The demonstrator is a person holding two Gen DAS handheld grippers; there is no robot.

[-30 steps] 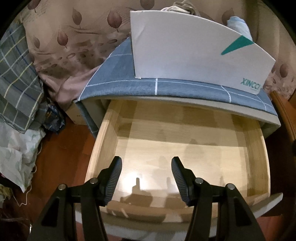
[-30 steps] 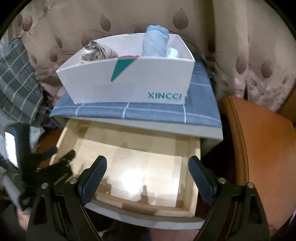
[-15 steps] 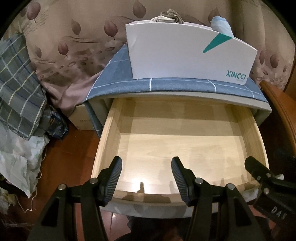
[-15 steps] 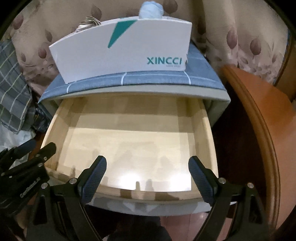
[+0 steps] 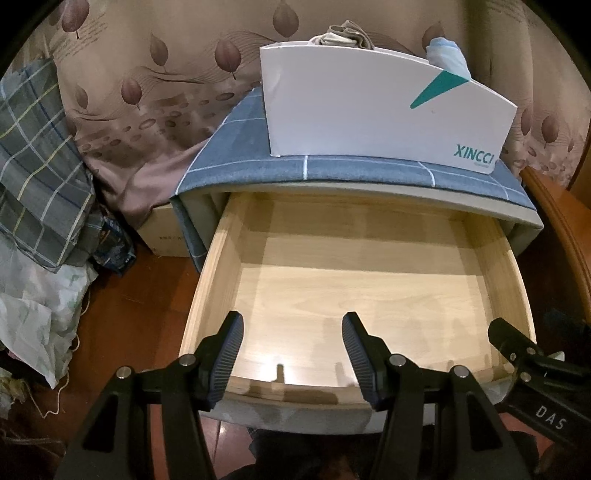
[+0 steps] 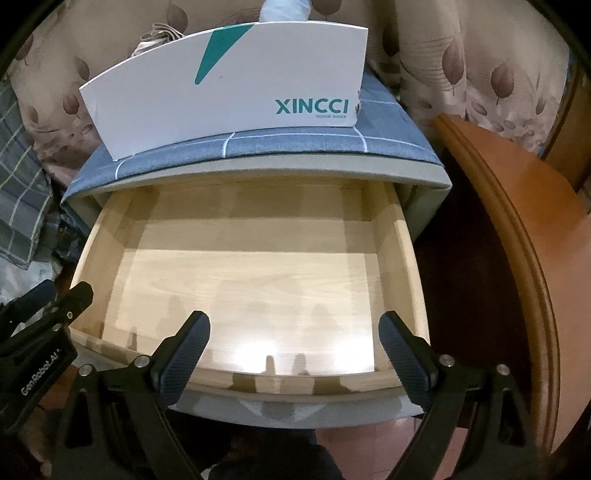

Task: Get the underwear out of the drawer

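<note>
The light wooden drawer [image 5: 218, 258] [image 6: 406, 258] stands pulled out of the nightstand, and its floor is bare. A white XINCCI box [image 5: 369, 118] [image 6: 229, 99] sits on the blue checked cloth on top. A beige garment [image 5: 347, 37] [image 6: 155, 37] and a light blue garment [image 5: 447, 55] [image 6: 284, 7] stick out of it. My left gripper [image 5: 291, 336] is open and empty above the drawer's front edge. My right gripper [image 6: 293, 336] is open wide and empty over the front edge too. The right gripper shows in the left wrist view [image 5: 535, 373].
A leaf-patterned curtain [image 5: 147, 92] hangs behind. Plaid fabric [image 5: 33, 166] and plastic bags [image 5: 33, 314] lie at the left on the wooden floor. An orange-brown wooden furniture edge [image 6: 517, 240] stands close to the right of the nightstand. A cardboard box [image 5: 162, 232] sits left of it.
Both grippers have drawn back and lowered from over the drawer toward its front edge. The box top has dropped out of the right view. Both stay open and empty.
</note>
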